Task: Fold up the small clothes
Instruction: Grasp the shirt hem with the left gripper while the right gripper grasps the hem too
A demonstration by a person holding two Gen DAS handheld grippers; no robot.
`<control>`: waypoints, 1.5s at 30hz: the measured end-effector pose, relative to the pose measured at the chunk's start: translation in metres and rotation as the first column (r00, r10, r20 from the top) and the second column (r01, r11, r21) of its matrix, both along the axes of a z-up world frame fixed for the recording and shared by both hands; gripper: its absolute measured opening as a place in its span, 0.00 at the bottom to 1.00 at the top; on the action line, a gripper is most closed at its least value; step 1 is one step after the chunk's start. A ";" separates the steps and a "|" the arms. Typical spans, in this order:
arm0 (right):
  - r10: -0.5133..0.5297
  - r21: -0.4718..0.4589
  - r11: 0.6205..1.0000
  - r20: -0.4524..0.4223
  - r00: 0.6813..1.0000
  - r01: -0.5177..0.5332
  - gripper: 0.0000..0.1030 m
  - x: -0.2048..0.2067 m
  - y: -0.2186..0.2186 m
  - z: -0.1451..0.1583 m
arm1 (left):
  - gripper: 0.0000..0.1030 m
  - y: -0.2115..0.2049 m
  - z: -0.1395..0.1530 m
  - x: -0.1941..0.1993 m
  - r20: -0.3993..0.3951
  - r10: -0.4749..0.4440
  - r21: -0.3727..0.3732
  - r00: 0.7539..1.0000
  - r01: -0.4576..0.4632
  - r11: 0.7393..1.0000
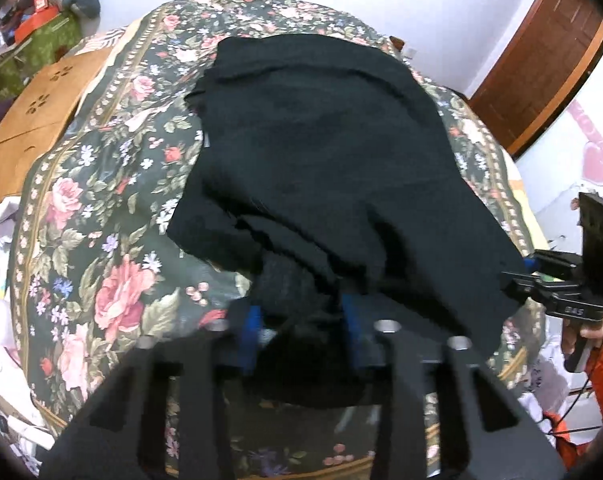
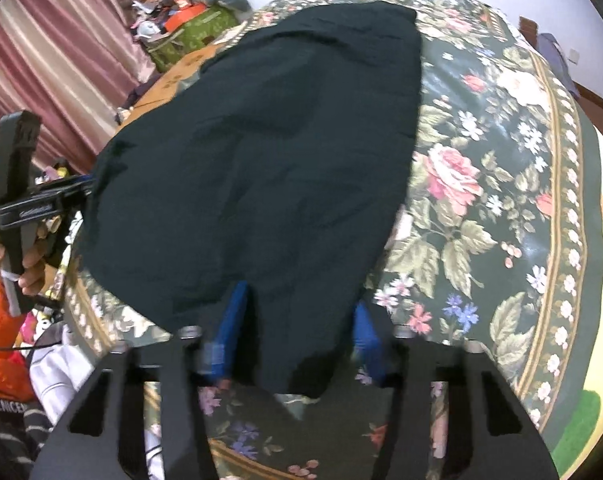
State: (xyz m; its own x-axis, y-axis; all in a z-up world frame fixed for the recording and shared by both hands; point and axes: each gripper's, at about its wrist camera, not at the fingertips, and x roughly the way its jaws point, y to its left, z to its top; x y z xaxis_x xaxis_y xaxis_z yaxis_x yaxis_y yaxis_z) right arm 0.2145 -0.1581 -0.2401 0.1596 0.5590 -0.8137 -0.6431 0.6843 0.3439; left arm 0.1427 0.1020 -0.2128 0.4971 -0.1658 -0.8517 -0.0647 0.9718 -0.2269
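Note:
A black garment point(image 1: 321, 152) lies spread on the floral bedspread point(image 1: 101, 216), with its near hem lifted toward me. In the left wrist view my left gripper point(image 1: 301, 320) has its blue pads point(image 1: 253, 328) on either side of a bunched corner of the hem and is shut on it. My right gripper point(image 2: 297, 332) holds the other near corner of the black garment point(image 2: 269, 168) between its blue pads point(image 2: 229, 336). Each view is blurred near the pads. The right gripper's body point(image 1: 561, 280) shows at the cloth's right edge, and the left gripper's body point(image 2: 33, 204) at its left edge.
A cardboard box point(image 1: 41, 120) and a green bag point(image 1: 33, 52) with clutter stand beyond the bed's left side. A brown door point(image 1: 541, 72) is at the right, a pink curtain point(image 2: 41, 60) at the left. A hand in an orange sleeve point(image 2: 1, 320) holds the left gripper.

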 end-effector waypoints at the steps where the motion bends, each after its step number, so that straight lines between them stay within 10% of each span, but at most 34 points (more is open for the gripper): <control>1: 0.000 0.003 1.000 0.002 1.000 0.000 0.18 0.000 0.001 0.001 | 0.18 -0.001 0.002 -0.001 -0.002 -0.002 -0.004 1.000 0.002 1.000; 17: 0.026 0.101 0.994 0.139 0.990 -0.040 0.04 0.005 -0.001 0.056 | 0.12 0.007 0.047 -0.025 0.038 0.002 -0.032 0.999 -0.001 0.999; 31: -0.050 0.166 0.986 0.285 0.957 0.002 0.04 0.071 0.014 0.116 | 0.11 0.024 0.113 0.062 0.125 0.028 -0.045 0.992 -0.023 0.999; 45: -0.097 0.116 0.991 0.214 0.972 0.073 0.04 0.200 0.070 0.080 | 0.11 0.072 0.039 0.191 -0.014 0.098 -0.064 0.995 -0.099 0.993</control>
State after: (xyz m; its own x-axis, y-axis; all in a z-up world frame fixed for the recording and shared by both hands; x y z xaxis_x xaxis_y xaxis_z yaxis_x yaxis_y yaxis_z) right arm 0.4142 -0.0886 -0.1599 0.3777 0.6171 -0.6903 -0.6516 0.7068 0.2754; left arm 0.3342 0.1742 -0.1736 0.5049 -0.1714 -0.8460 -0.1618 0.9439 -0.2878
